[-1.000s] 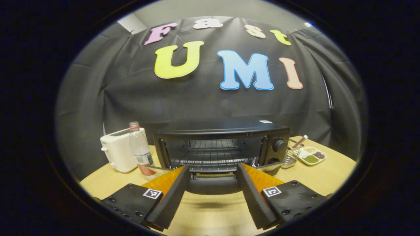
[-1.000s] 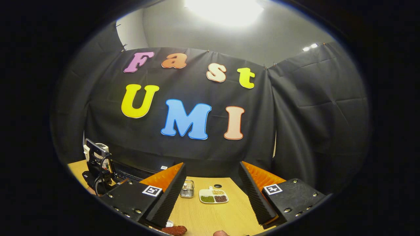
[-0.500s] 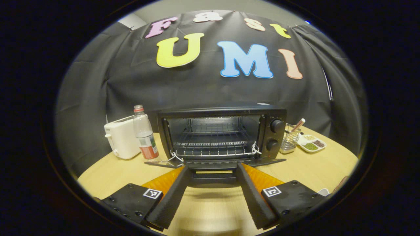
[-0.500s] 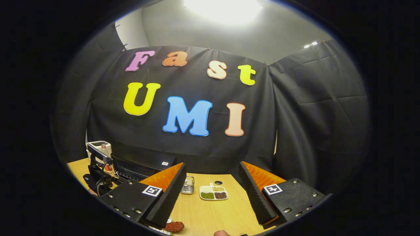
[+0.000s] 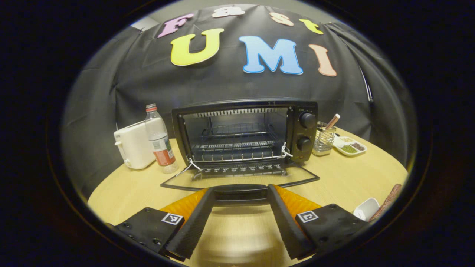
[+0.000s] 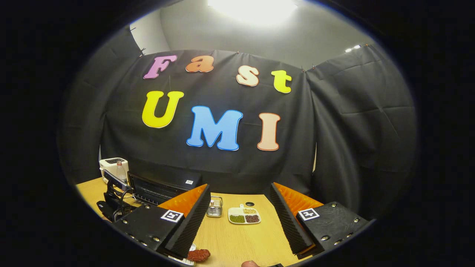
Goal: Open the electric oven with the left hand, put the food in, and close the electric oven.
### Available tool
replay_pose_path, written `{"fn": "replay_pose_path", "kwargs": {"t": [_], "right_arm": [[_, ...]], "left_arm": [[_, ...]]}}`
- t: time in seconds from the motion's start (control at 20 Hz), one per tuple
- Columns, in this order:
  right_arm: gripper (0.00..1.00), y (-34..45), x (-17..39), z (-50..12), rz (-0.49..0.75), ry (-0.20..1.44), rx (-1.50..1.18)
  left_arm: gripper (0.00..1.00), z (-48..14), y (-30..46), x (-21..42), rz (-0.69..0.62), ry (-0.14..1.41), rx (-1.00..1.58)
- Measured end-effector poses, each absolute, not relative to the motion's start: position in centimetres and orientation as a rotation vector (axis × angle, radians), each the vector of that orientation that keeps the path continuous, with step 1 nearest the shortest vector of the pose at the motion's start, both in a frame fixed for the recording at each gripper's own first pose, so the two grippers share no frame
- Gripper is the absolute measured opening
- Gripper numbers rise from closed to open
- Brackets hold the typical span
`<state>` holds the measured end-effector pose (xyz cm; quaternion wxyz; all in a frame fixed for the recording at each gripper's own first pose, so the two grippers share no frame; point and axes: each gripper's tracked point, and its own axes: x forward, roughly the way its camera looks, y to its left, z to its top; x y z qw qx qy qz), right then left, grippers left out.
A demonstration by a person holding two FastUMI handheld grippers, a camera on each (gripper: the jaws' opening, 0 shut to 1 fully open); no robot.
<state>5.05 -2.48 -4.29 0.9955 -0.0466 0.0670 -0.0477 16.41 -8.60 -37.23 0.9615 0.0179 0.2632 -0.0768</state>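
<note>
One electric oven (image 5: 245,135) faces the left gripper (image 5: 241,218), glass door (image 5: 241,178) lowered flat; its two fingers straddle the door handle (image 5: 241,193), whether clenched unclear. Right gripper (image 6: 237,222) released.

Black cloth (image 6: 222,163) is hanging across the back of the booth, creasing in long folds, and at three o'clock a second panel (image 6: 363,122) is draping down beside it. Above the cloth a pale grey wall (image 6: 207,33) is showing, and at twelve o'clock a ceiling light (image 6: 256,7) is glaring bright. Down at six o'clock a light wooden table (image 5: 356,178) is spreading out, its edge curving round.
</note>
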Motion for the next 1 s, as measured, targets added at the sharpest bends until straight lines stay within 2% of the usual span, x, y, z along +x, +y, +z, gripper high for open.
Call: {"fn": "replay_pose_path", "kwargs": {"t": [0.1,0.15,0.3,0.45,0.5,0.6,0.75,0.8,0.9,0.95,1.0], "right_arm": [[0.97,-2.2,5.2,-4.6,-0.084,0.145,-0.082],[0.97,-2.1,5.2,-4.9,-0.078,0.151,-0.075],[0.97,-1.8,5.3,-5.6,-0.060,0.166,-0.059],[0.97,-1.4,5.5,-6.3,-0.036,0.180,-0.039],[0.97,-1.2,5.7,-6.6,-0.026,0.187,-0.031],[0.97,-1.1,6.0,-7.5,-0.008,0.208,-0.013],[0.97,-0.8,6.3,-10.2,0.016,0.292,0.015],[0.97,-0.6,6.4,-11.4,0.029,0.332,0.031],[0.97,-0.2,6.3,-13.4,0.057,0.408,0.073],[0.97,0.1,6.2,-14.5,0.076,0.445,0.103],[0.97,0.6,6.0,-15.6,0.101,0.486,0.138]], "left_arm": [[0.96,-36.7,-8.5,16.0,-0.156,0.528,0.032],[0.92,-36.2,-8.3,16.0,-0.153,0.522,0.030],[1.00,-33.8,-7.6,15.8,-0.144,0.485,0.023],[1.00,-30.2,-6.7,15.7,-0.130,0.431,0.003],[0.96,-28.9,-6.5,15.6,-0.125,0.407,-0.002],[0.96,-25.7,-6.0,15.5,-0.119,0.350,-0.008],[0.95,-20.4,-5.3,15.0,-0.116,0.261,-0.017],[1.00,-18.8,-5.2,14.7,-0.115,0.233,-0.026],[1.00,-15.8,-4.8,14.1,-0.110,0.186,-0.034],[0.95,-14.6,-4.5,13.8,-0.105,0.165,-0.033],[0.97,-13.4,-4.3,13.5,-0.104,0.144,-0.030]]}}
